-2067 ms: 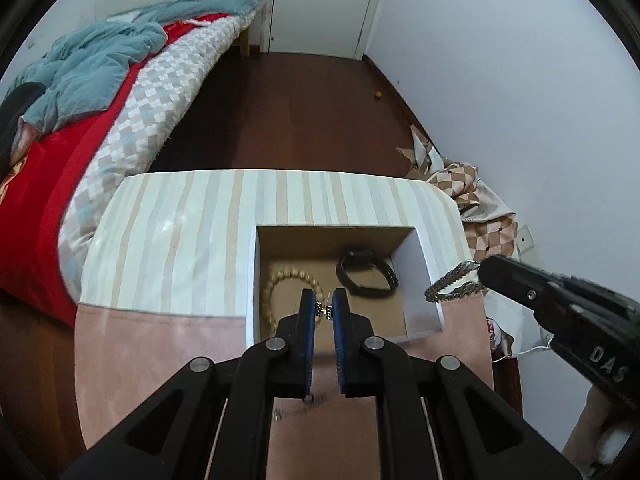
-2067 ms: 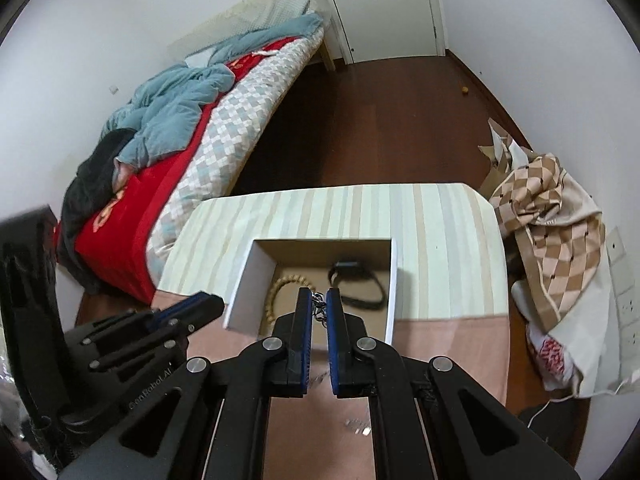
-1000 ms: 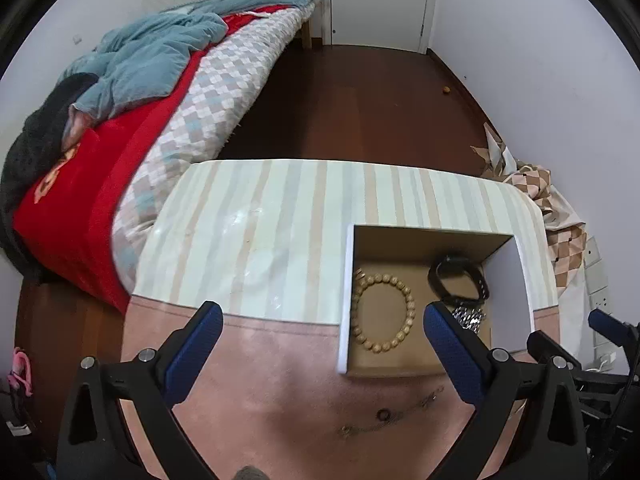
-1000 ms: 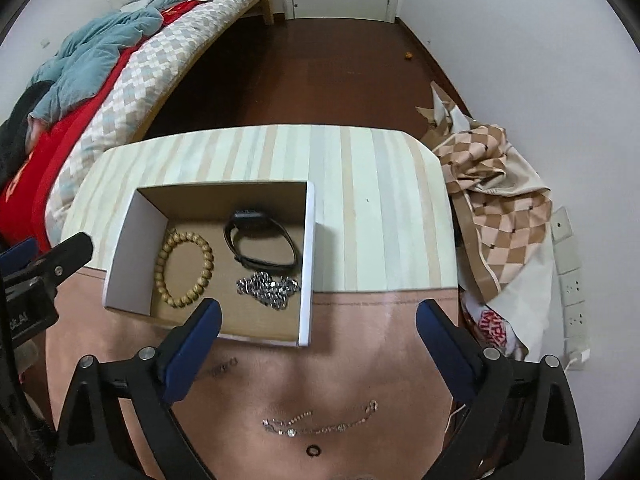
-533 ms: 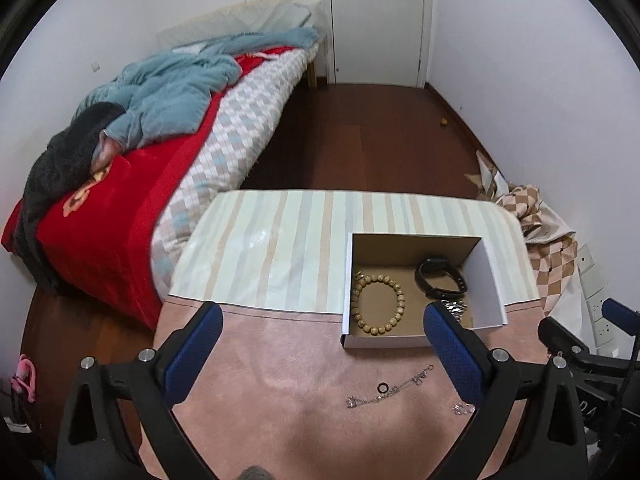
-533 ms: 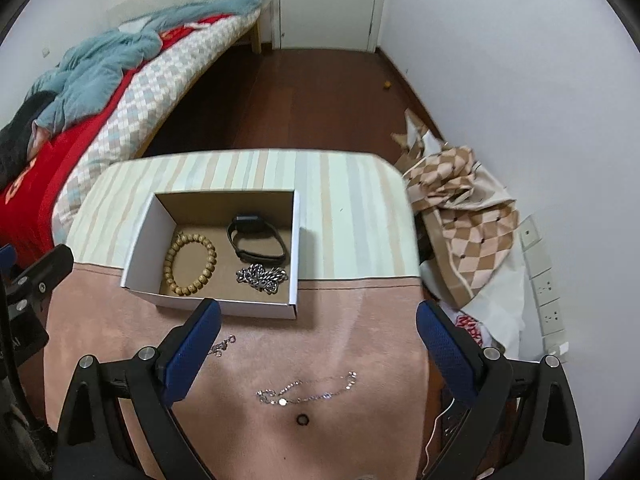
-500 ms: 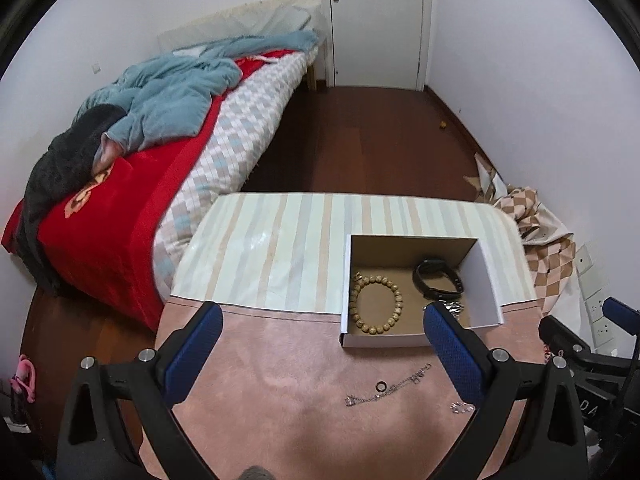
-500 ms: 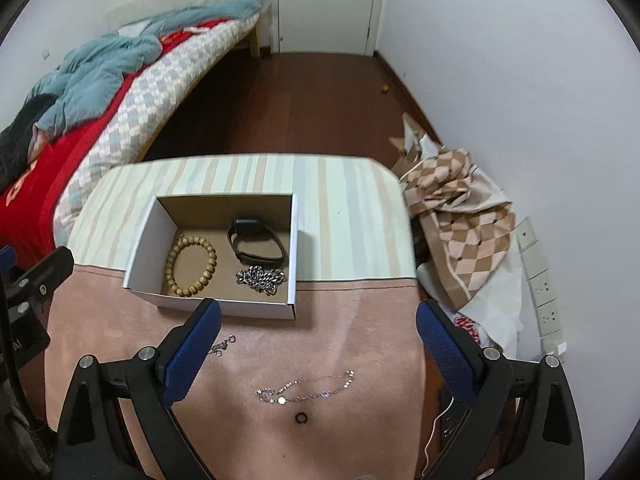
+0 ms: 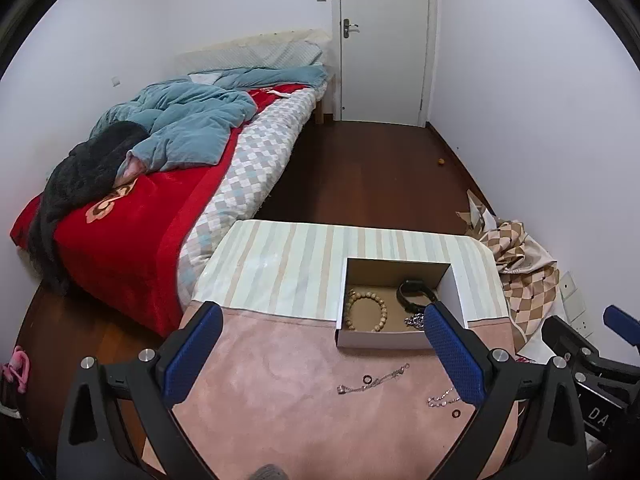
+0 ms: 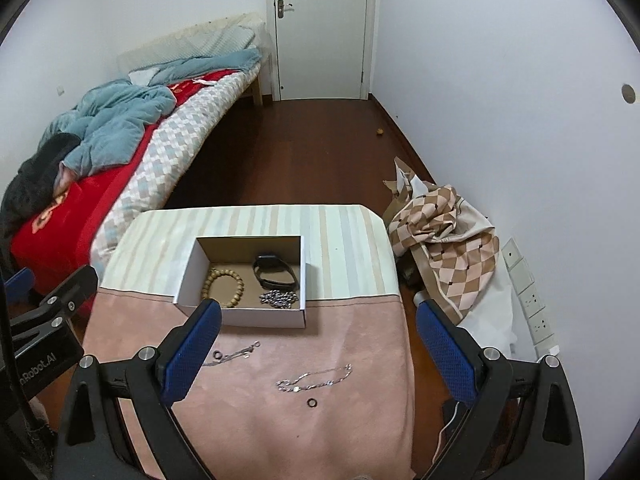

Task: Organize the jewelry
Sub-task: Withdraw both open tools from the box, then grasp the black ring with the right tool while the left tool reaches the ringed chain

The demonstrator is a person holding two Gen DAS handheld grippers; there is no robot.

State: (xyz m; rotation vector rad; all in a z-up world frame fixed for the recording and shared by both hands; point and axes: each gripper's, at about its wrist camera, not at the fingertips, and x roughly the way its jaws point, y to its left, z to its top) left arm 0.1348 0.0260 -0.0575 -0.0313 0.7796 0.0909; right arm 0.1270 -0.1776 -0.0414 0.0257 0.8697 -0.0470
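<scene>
On the pink cloth of the tabletop, in front of the white box, four pieces are left for us: a silver chain with a small dark ring near it, and a second chain with another ring just beside it, closer to the box. Inside the box lie a bead bracelet, a black band and a heap of metal links.

We hold both the left claw and the right claw spread wide and empty above the cloth.

We judge the chains light, limp and slippery, likely to slide or tangle, so we would pinch one mid-length where the links bunch. The rings look tiny and hard; we would close on a ring's rim against the soft cloth.
</scene>
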